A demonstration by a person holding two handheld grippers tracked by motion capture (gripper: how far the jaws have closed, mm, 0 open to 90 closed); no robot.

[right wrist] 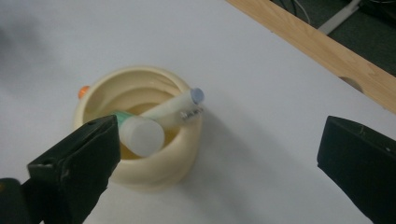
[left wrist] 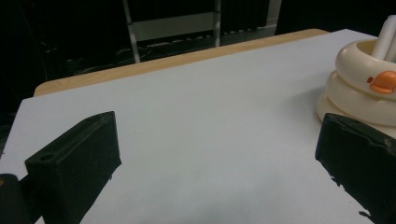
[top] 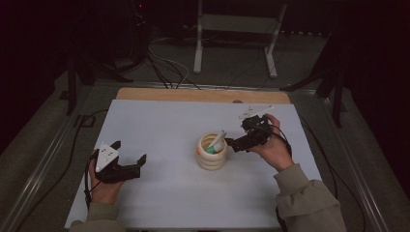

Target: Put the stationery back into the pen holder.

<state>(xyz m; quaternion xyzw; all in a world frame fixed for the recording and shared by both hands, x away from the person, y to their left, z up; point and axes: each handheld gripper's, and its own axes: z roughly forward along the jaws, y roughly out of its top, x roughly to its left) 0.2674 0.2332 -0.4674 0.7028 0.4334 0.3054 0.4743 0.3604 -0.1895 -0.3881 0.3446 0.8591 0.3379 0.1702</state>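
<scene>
A cream ringed cup (top: 212, 158) with an orange spot stands at the middle of the white table top (top: 164, 121). In it lean a white pen (right wrist: 173, 106) and a green tube with a white cap (right wrist: 140, 135). My right gripper (top: 238, 134) hovers just right of the cup, jaws wide open and aimed at it, nothing between them; in the right gripper view (right wrist: 217, 168) the cup (right wrist: 159, 165) lies below and to the left. My left gripper (top: 129, 152) rests open near the front left, and the cup (left wrist: 359, 88) sits at the right edge of its own view (left wrist: 217, 172).
A strip of bare wood (top: 203, 95) runs along the table's far edge. Behind it stand a white metal frame (top: 237, 29), dark stand legs and cables on the floor. Open white surface lies between the left gripper and the cup.
</scene>
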